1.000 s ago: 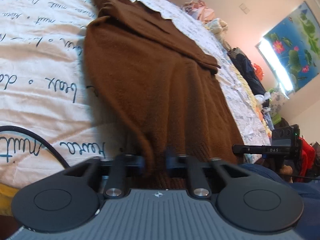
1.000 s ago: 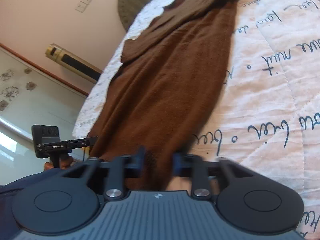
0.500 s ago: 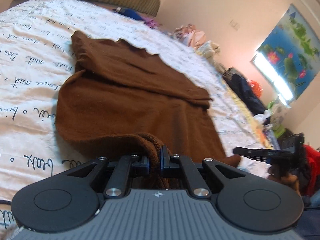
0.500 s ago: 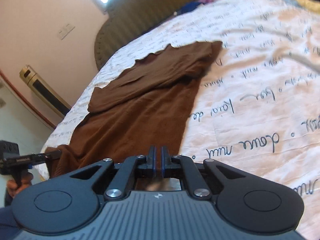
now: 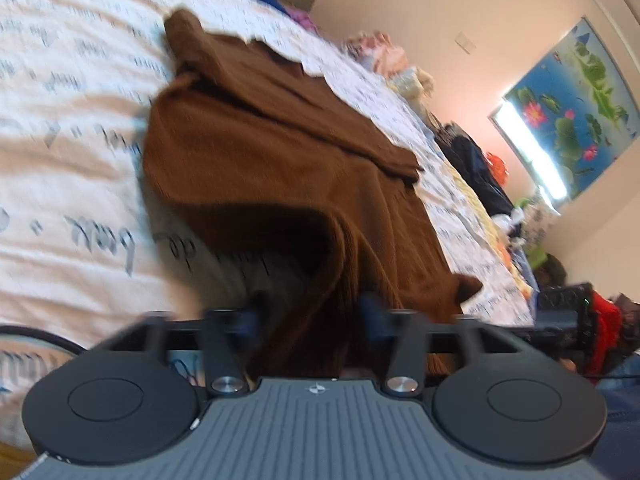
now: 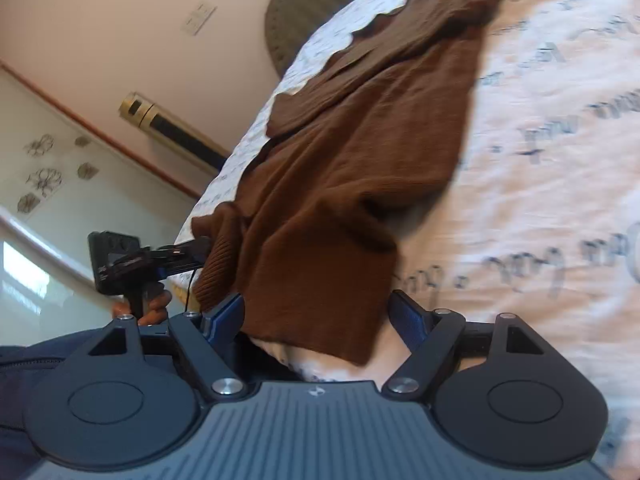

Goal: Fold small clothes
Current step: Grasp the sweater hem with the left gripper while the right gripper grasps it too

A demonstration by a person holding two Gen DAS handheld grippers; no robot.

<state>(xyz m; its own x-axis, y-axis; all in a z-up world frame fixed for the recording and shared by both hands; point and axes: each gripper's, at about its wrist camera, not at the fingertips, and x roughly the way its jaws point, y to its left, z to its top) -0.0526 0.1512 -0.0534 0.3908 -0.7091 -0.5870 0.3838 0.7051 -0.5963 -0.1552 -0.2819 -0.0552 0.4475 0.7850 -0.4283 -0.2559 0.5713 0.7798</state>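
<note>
A brown knit sweater (image 5: 272, 160) lies on the white bedspread (image 5: 72, 184), with its near hem lifted and draped toward me. My left gripper (image 5: 308, 316) is open, with the hem hanging between its spread fingers. In the right wrist view the same sweater (image 6: 360, 168) stretches away, its near hem folded up. My right gripper (image 6: 320, 312) is open wide, with the hem edge lying between its fingers. The left gripper (image 6: 176, 252) also shows there at the hem's left corner.
The bedspread (image 6: 560, 160) carries dark handwriting print. Piles of clothes (image 5: 472, 160) lie along the bed's far side in the left wrist view. A wall picture (image 5: 572, 104) hangs behind. A padded headboard (image 6: 320, 8) stands at the far end.
Both grippers were shut on the sweater's hem half a second ago and now stand open. The hem has dropped between the fingers, folded up over the sweater's lower part.
</note>
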